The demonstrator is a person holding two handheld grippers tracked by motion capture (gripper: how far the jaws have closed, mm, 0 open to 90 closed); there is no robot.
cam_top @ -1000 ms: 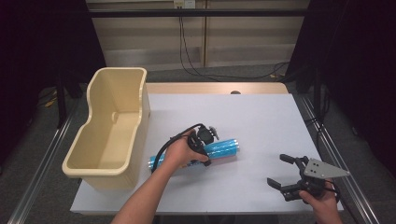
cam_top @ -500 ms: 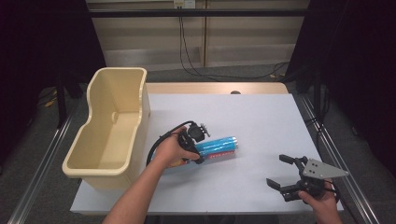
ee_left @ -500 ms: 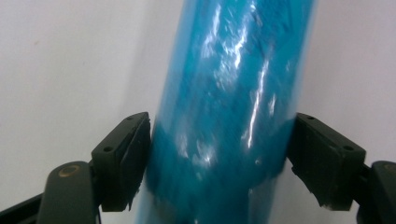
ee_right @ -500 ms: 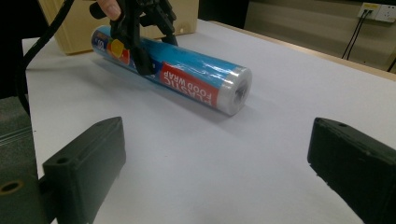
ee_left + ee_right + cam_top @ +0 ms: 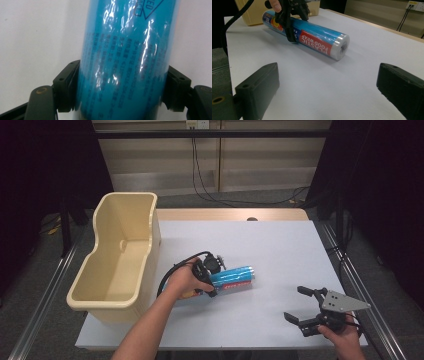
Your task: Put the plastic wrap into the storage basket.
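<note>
One blue food-wrap roll [image 5: 232, 276] – pinched by left hand-held gripper [image 5: 207, 275], one beige bin [image 5: 120, 255], right hand-held gripper [image 5: 305, 307] – spread

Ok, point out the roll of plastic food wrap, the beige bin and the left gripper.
Roll of plastic food wrap [image 5: 317, 41], right gripper view, on its red label.
Beige bin [image 5: 150, 232], high view, on its right wall.
Left gripper [image 5: 209, 279], high view, between its fingertips at the roll.
</note>
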